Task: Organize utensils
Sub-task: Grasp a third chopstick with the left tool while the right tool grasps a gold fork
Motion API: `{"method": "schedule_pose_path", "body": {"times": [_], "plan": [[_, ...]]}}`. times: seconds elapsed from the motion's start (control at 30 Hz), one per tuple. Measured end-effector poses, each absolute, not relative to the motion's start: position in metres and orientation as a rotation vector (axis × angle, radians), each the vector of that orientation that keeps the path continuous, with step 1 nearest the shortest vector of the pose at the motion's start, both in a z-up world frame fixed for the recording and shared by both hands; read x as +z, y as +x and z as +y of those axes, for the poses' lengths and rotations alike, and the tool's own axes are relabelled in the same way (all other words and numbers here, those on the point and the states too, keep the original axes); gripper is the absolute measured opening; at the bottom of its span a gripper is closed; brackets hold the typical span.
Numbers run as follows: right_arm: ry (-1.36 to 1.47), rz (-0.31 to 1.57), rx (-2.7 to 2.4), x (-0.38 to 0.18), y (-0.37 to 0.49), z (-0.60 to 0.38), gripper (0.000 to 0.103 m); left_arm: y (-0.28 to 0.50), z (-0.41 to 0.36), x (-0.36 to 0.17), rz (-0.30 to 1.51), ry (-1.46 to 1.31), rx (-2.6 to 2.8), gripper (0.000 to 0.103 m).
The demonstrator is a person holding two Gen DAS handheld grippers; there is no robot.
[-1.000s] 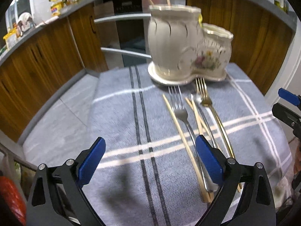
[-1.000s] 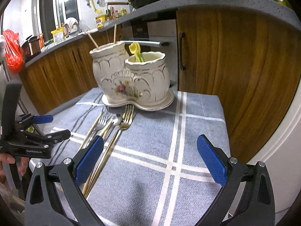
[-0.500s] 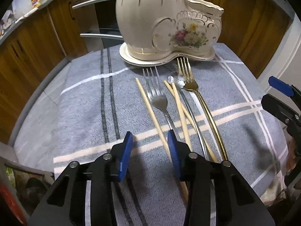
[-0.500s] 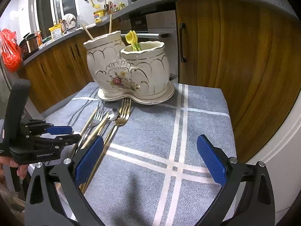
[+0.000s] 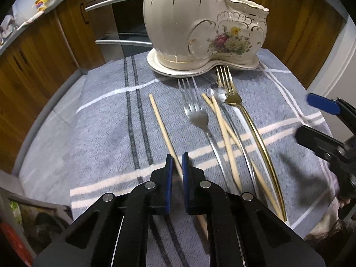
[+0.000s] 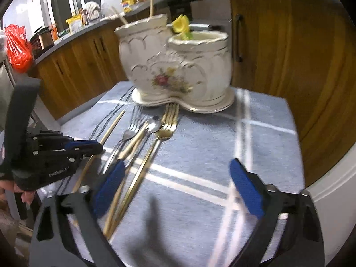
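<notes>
A cream two-pot ceramic holder stands at the far side of the grey cloth. Before it lie a lone wooden chopstick, a silver fork, two crossed chopsticks, a silver spoon and a gold fork. My left gripper is shut on the lone chopstick near its middle, low on the cloth. My right gripper is open and empty above the cloth, right of the utensils. The holder has chopsticks in one pot and yellow utensils in the other.
The grey checked cloth covers a small table that drops off at left and right. Wooden cabinets and an oven with metal handles stand close behind. A red bag sits on the far counter.
My left gripper has moved forward and down and closed from wide open onto the lone chopstick. My right gripper has moved closer to the holder and stays open.
</notes>
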State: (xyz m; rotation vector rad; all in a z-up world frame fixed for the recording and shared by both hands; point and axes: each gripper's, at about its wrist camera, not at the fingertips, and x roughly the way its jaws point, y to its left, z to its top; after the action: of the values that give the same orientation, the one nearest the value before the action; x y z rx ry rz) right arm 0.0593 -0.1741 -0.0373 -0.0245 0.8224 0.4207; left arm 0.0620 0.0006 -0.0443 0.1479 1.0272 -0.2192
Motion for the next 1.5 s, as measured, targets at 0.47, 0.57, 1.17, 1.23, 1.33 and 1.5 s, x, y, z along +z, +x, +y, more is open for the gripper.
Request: {"method": "schedule_pose_path", "body": {"times": [0.47, 0.57, 1.17, 1.23, 1.33, 1.5], "plan": [[-0.111, 0.944, 0.387, -0.059, 0.084, -0.120, 0.021, 0.054, 0.010, -0.046, 1.014, 0.117, -0.245, 0.008], [-0.123, 0.960, 0.388, -0.058, 0.083, -0.118, 0.010, 0.054, 0.011, -0.046, 1.013, 0.112, -0.253, 0.008], [-0.225, 1.009, 0.439, -0.058, 0.059, -0.145, 0.025, 0.052, 0.008, -0.045, 1.045, 0.134, -0.251, 0.006], [-0.221, 0.999, 0.450, -0.059, 0.058, -0.142, 0.018, 0.053, 0.007, -0.045, 1.047, 0.134, -0.249, 0.006], [-0.208, 0.993, 0.458, -0.058, 0.056, -0.149, 0.005, 0.054, 0.008, -0.046, 1.041, 0.135, -0.247, 0.005], [-0.169, 0.963, 0.466, -0.052, 0.046, -0.161, 0.005, 0.052, 0.010, -0.045, 1.021, 0.137, -0.243, 0.005]]}}
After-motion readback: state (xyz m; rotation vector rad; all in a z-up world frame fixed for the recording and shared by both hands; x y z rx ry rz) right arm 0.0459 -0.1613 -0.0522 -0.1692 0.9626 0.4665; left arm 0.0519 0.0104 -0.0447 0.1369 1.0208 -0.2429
